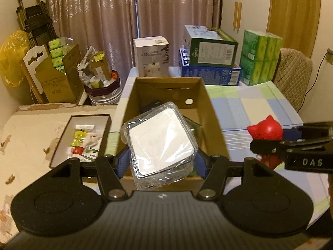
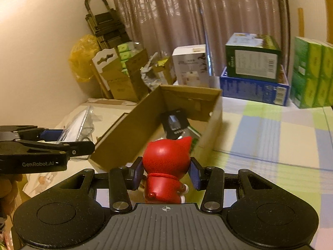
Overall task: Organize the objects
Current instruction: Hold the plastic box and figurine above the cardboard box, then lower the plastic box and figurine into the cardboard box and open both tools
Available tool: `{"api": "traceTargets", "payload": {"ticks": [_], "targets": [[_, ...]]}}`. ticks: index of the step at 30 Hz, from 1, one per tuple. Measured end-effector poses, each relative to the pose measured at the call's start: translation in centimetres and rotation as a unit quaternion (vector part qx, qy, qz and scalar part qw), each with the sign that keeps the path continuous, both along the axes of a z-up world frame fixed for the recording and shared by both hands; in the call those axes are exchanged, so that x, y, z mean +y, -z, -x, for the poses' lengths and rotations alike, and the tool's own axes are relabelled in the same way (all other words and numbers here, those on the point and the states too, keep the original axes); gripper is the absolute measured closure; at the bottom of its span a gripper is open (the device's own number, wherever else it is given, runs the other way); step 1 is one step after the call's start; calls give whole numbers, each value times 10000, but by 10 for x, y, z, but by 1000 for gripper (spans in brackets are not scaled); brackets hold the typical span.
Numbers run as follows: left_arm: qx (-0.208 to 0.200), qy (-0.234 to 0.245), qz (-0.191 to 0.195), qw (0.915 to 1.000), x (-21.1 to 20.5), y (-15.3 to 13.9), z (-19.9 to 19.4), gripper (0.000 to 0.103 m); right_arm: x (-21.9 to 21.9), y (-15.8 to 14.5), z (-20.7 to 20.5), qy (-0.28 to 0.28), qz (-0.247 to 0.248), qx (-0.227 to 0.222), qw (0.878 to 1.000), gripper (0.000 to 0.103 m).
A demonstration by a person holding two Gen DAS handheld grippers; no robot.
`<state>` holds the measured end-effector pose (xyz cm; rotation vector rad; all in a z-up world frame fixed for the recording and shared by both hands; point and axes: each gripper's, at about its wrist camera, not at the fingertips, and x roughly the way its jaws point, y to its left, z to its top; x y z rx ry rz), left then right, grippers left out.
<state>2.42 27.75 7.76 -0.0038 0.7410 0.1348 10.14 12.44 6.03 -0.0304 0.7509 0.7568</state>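
Observation:
My left gripper (image 1: 161,162) is shut on a clear plastic case with a white insert (image 1: 161,143), held tilted above the near end of an open cardboard box (image 1: 205,104). My right gripper (image 2: 165,174) is shut on a red cat-eared figurine (image 2: 166,166), held just in front of the same cardboard box (image 2: 129,133). Inside the box lie a black packaged item (image 2: 174,124) and something green. From the left wrist view the red figurine (image 1: 265,129) and the right gripper show at the right edge. In the right wrist view the left gripper (image 2: 52,140) with its clear case (image 2: 77,127) appears at the left.
A shallow brown tray (image 1: 62,145) of small packets lies left of the box. Behind stand a white carton (image 1: 152,56), stacked blue and green boxes (image 1: 210,62), green tissue packs (image 1: 260,58) and a full waste bin (image 1: 102,85). A checked cloth (image 2: 270,145) covers the table to the right.

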Motion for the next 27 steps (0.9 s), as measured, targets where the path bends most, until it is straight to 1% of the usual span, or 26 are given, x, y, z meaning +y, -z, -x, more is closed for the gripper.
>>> {"api": "traceTargets", "payload": {"ticks": [4, 11, 21, 27], "targets": [[138, 79, -36, 9999, 16, 5, -17, 45, 16, 5, -14, -55, 10, 126, 9999, 60], [335, 232, -65, 9991, 25, 17, -37, 45, 32, 17, -29, -84, 49, 257, 9996, 60], [463, 335, -68, 9983, 28, 30, -56, 45, 40, 24, -42, -59, 100, 331, 9994, 60], [547, 330, 38, 9980, 38, 40, -64, 44, 42, 30, -47, 1, 105, 404, 9991, 60]]}}
